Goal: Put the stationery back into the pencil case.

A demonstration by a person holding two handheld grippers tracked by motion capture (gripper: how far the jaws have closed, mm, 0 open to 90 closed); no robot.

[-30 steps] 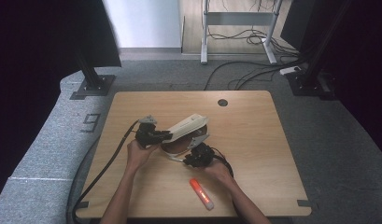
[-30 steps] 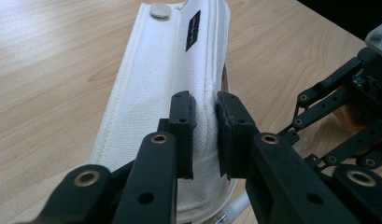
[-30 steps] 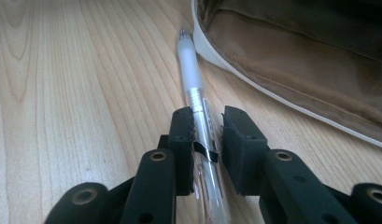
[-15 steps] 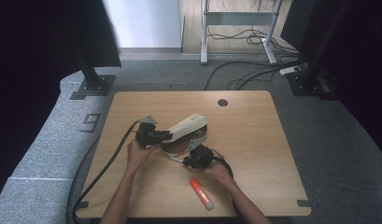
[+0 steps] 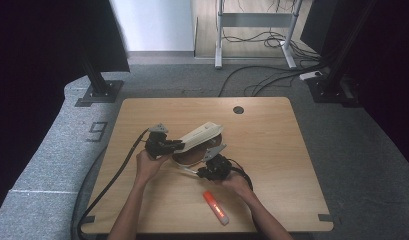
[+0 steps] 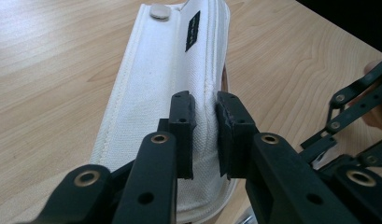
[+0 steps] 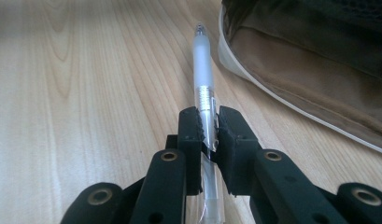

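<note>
Now the right gripper [image 7: 208, 125] has just been closing, and its jaws pinch a translucent pen [image 7: 203, 84] between the pads. Meanwhile the left gripper [image 6: 205, 122] clamps the white pouch flap [image 6: 165, 79], so loading the pen looks next.
</note>
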